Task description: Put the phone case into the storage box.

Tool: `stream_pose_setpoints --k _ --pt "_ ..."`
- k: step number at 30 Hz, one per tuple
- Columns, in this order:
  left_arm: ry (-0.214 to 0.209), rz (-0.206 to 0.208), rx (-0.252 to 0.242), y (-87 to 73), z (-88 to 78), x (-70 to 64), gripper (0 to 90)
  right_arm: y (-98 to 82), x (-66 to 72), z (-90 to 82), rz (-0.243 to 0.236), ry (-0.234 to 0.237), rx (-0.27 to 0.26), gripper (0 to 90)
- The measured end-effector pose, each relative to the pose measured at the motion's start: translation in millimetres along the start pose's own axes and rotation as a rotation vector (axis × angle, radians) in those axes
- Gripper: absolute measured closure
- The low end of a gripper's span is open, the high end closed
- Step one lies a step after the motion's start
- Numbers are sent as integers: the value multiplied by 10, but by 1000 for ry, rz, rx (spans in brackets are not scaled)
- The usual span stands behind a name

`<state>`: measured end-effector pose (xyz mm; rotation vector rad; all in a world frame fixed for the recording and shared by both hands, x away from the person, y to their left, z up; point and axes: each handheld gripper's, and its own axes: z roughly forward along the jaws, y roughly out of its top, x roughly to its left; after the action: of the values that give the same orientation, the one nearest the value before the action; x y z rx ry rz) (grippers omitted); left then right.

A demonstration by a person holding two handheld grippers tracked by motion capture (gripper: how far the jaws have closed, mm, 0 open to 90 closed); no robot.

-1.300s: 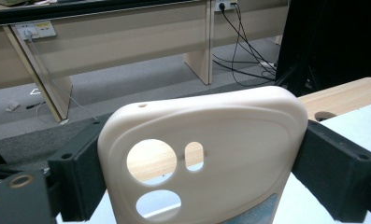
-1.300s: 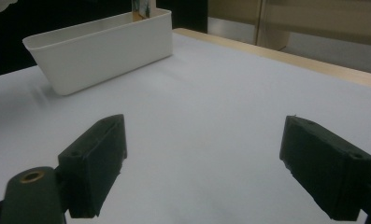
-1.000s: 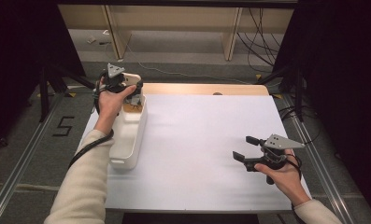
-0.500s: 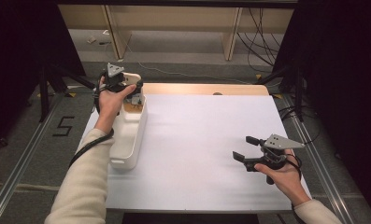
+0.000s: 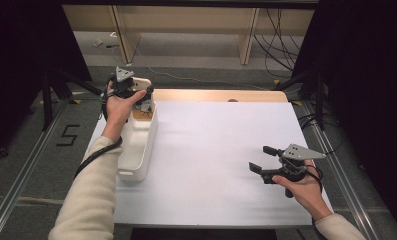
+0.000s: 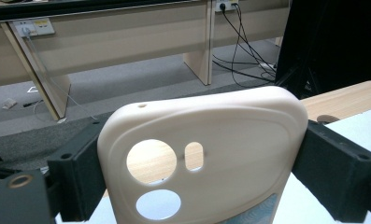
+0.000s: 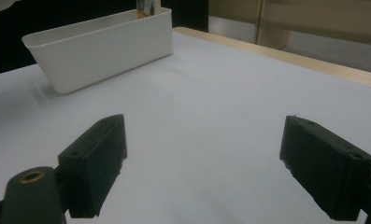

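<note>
A cream phone case [image 6: 230, 135] with round camera cut-outs stands upright between the black jaws of my left gripper [image 6: 197, 182], which press on its two side edges. From above, that left gripper [image 5: 141, 89] holds the phone case [image 5: 141, 82] over the far end of a long white bin [image 5: 135, 155] at the table's left. My right gripper [image 5: 261, 158] hovers low over the white table top [image 5: 211, 145] at the near right. Its jaws are wide apart, and the right gripper [image 7: 206, 158] has only bare table between them.
The white bin [image 7: 103, 46] lies along the left edge, with some small items at its far end. A wooden strip [image 5: 216, 95] runs along the table's far edge. Cables and desk legs stand on the floor beyond, and metal rails flank the table.
</note>
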<state>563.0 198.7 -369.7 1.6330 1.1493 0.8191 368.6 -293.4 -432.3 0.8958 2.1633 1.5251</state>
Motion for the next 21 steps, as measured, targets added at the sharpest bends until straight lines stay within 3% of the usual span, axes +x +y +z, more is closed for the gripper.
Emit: stream_pose_setpoints --k 21 --pt "17 -1 13 -20 54 48 113 -1 0 0 0 2 0 157"
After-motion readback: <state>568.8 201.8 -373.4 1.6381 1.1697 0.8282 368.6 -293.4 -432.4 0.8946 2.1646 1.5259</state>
